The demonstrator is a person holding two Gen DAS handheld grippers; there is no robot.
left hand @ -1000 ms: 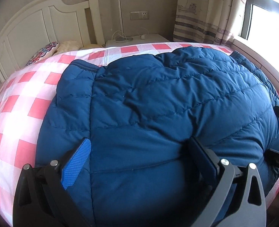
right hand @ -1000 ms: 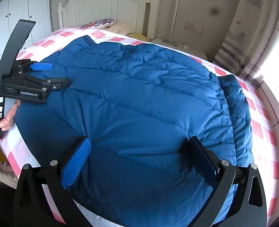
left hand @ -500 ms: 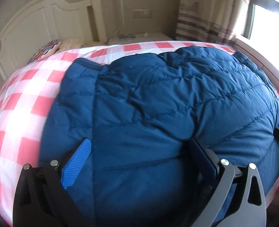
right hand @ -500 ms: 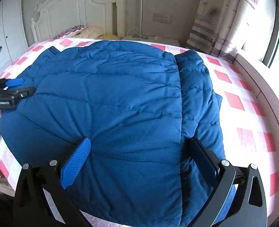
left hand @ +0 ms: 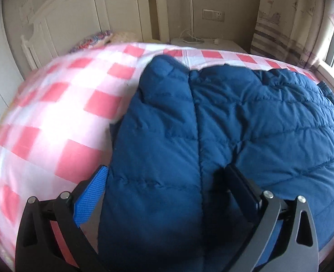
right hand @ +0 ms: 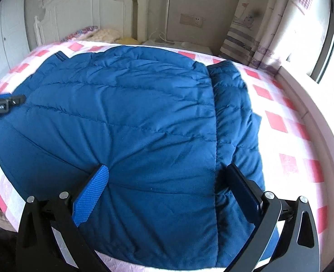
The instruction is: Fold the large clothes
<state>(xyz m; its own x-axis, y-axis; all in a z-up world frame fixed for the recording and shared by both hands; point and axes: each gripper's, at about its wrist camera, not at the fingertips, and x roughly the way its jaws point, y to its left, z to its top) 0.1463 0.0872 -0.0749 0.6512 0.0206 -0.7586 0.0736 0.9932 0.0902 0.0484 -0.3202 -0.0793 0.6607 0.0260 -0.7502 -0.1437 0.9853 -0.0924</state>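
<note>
both tools (left hand: 164, 190) (right hand: 167, 188) gape wide over the blue jacket (right hand: 126, 124).

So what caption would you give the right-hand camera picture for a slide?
Open right gripper poised over a blue puffer jacket spread on a pink-checked bed.
</note>
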